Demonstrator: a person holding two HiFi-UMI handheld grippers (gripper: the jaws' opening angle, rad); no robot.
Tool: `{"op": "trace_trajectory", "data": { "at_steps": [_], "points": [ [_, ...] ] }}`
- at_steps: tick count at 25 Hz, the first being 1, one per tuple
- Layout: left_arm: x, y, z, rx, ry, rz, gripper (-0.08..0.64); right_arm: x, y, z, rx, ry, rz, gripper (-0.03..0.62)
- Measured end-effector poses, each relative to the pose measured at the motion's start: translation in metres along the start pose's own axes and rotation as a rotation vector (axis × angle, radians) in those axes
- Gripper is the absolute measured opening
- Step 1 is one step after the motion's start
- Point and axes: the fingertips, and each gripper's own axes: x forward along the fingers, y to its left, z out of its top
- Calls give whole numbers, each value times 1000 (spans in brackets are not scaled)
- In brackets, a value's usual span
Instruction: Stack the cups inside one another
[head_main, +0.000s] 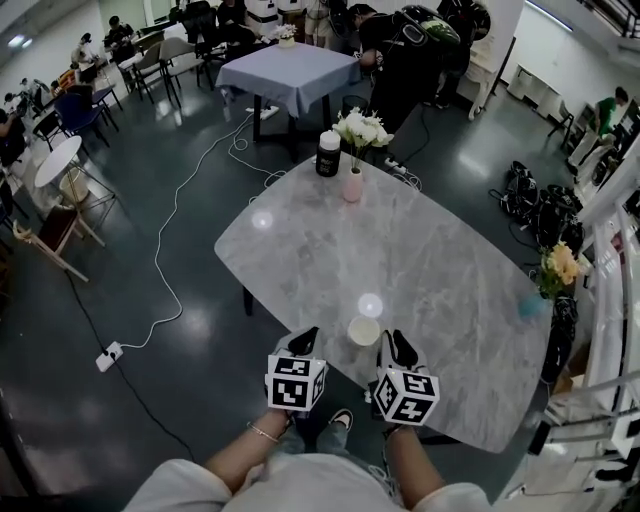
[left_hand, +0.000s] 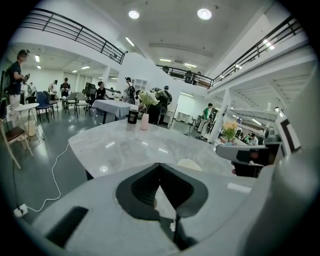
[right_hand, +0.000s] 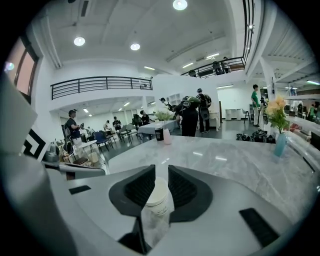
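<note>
In the right gripper view a white paper cup (right_hand: 157, 192) sits between the dark pads of my right gripper (right_hand: 159, 170), and both pads press on its sides. In the head view a white cup (head_main: 364, 331) shows its open mouth on the marble table (head_main: 420, 250), just left of my right gripper (head_main: 398, 345). Whether this is the held cup I cannot tell. The left gripper view shows a pale cup (left_hand: 190, 163) just past my left gripper (left_hand: 160, 166), whose tips meet with nothing held. My left gripper (head_main: 305, 340) hangs over the table's near edge.
At the far end of the table stand a pink vase of white flowers (head_main: 353, 183) and a black-and-white jar (head_main: 328, 153). A blue vase with orange flowers (head_main: 531, 303) is at the right edge. Cables (head_main: 165, 240) trail across the floor at the left; people, chairs and tables fill the background.
</note>
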Motion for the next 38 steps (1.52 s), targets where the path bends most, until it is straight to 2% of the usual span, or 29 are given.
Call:
{"op": "trace_trajectory", "data": {
  "at_steps": [4, 9, 18, 28, 38],
  "points": [
    [-3, -6, 12, 14, -27, -17, -3, -7, -6, 10, 16, -22, -23, 38],
    [-9, -13, 20, 25, -50, -41, -3, -14, -12, 13, 12, -19, -46, 17],
    [-22, -15, 21, 51, -66, -85, -3, -28, -9, 3, 44, -20, -88, 15],
    [-38, -19, 2, 81, -33, -156, -3, -62, -13, -15, 126, -48, -188, 14],
    [-46, -38, 5, 90, -44, -165, -3, -89, -16, -14, 110, -62, -189, 14]
  ]
}}
